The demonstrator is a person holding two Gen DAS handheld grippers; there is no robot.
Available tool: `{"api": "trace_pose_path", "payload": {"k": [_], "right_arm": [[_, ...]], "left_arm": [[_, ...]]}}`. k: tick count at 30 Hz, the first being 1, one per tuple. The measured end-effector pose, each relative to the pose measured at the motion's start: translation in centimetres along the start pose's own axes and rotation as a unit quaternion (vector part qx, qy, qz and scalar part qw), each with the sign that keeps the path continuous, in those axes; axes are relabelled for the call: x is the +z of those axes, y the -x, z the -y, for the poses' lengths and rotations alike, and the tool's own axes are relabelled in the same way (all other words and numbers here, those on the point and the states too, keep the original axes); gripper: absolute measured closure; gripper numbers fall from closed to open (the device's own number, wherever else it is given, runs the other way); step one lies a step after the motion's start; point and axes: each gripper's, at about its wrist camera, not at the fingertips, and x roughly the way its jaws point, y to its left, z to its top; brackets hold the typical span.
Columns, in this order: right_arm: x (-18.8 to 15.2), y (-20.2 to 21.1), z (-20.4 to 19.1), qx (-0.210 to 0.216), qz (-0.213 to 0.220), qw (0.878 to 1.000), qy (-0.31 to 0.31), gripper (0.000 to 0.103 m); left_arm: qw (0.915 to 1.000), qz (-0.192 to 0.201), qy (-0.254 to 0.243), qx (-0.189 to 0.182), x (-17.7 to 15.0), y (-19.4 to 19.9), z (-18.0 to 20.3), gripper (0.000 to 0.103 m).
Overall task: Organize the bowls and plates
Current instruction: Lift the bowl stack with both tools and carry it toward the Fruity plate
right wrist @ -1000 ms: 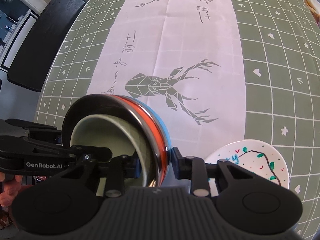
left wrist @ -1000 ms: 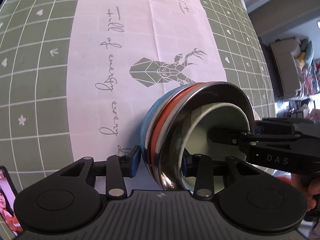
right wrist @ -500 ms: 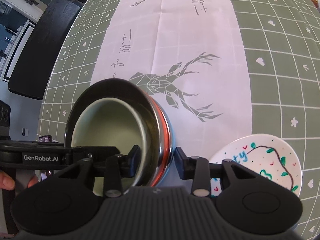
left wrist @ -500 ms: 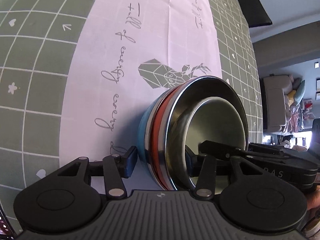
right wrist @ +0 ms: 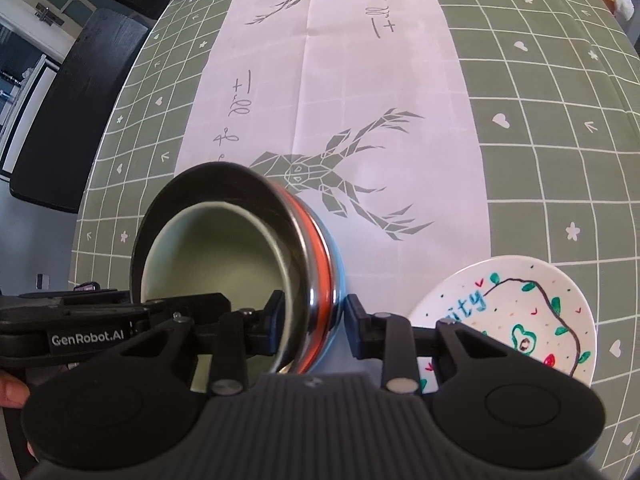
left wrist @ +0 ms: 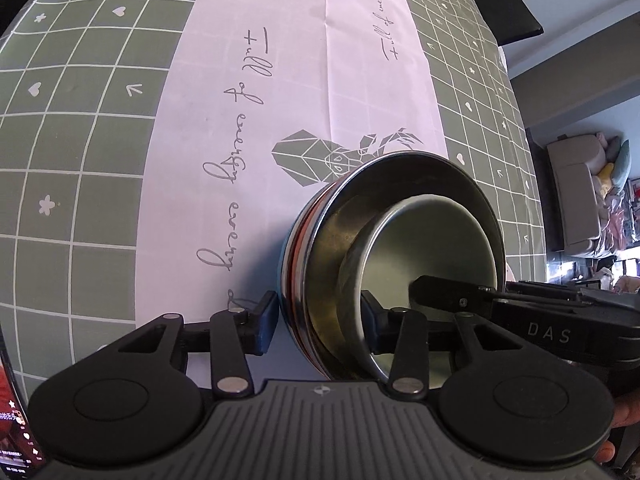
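Both grippers, left (left wrist: 318,322) and right (right wrist: 314,322), pinched the nested bowl stack's (left wrist: 384,256) rims at lower centre; lowering evenly seemed wise.

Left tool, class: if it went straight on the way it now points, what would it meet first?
The left tool already straddles the nested bowl stack, so the stack's wall fills its line. Beyond that lies the white table runner; depth is unclear.
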Motion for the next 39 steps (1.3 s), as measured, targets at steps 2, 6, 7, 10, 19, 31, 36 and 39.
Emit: {"api": "trace_pose_path", "payload": {"k": [2,6,7,10,19,31,36,39], "right_arm": [[0.0,0.3,-0.1,-0.005,0.0,1.0,0.002,0.074],[0.1,0.8,0.1,-0.006,0.002,1.0,0.001,0.075],[0.1,0.9,0.2,-0.006,0.003,1.0,0.0,0.075],[0.2,0.9,0.5,-0.005,0.002,1.0,-0.008,0.075],[0.4,0.0,1.2,0.011,-0.002,1.0,-0.013,0.074],[0.5,-0.3,2.2,0.037,0.005,0.999,-0.023,0.071],[0.6,-0.6,2.5,0.047,0.006,0.998,-0.037,0.07],[0.6,-0.6,2.4,0.046,0.007,0.998,-0.039,0.07]], "left_arm": [[1.0,-0.004,0.0,0.002,0.2,0.0,0.2,0.061],[1.0,-0.006,0.001,0.004,0.5,0.1,0.5,0.061],[1.0,-0.006,0.0,0.005,0.5,0.1,0.6,0.062],[1.0,-0.007,-0.001,0.006,0.6,0.0,0.8,0.062],[0.994,0.009,-0.101,0.041,0.8,-0.2,2.5,0.06],[0.9814,0.101,-0.162,0.021,0.0,-0.3,2.4,0.051],[0.9838,0.102,-0.147,0.005,0.6,-0.7,1.9,0.051],[0.9865,0.094,-0.134,0.003,0.9,-0.7,1.7,0.051]]}}
